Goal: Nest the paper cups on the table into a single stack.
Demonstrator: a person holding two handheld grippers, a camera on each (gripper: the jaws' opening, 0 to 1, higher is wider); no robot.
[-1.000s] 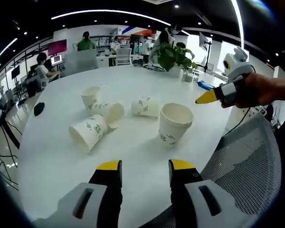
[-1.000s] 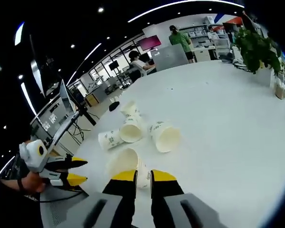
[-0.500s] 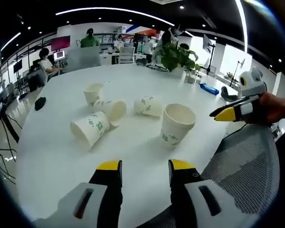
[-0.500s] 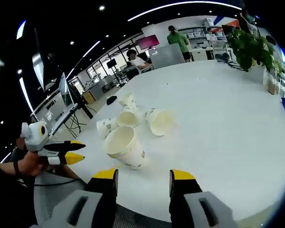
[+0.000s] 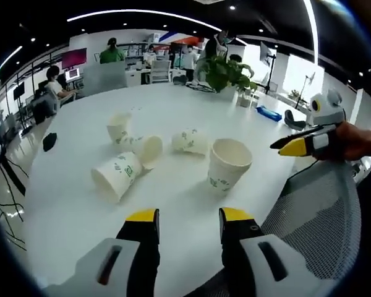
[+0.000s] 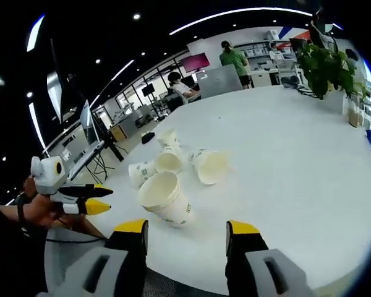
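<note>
Several white paper cups with green print lie apart on the round white table (image 5: 68,210). Nearest stands an upright cup (image 5: 227,162) (image 6: 165,198). On their sides lie one cup (image 5: 117,175) (image 6: 141,173), a second (image 5: 147,148) (image 6: 169,159) and a third (image 5: 190,141) (image 6: 210,166). Farther back stands a small cup (image 5: 119,127) (image 6: 167,137). My left gripper (image 5: 188,216) (image 6: 102,199) hangs open at the table's near edge, holding nothing. My right gripper (image 6: 187,228) (image 5: 281,146) is open and apart from the upright cup.
A potted plant (image 5: 226,71) (image 6: 324,59) stands at the table's far side, a blue item (image 5: 266,112) near it. A black object (image 5: 48,141) (image 6: 148,137) lies beyond the cups. A grey mesh chair (image 5: 318,213) sits by the near edge. People sit at desks behind.
My right gripper's jaws have spread wide and drawn back from the upright cup, away from the table. The cups and my left gripper have stayed put.
</note>
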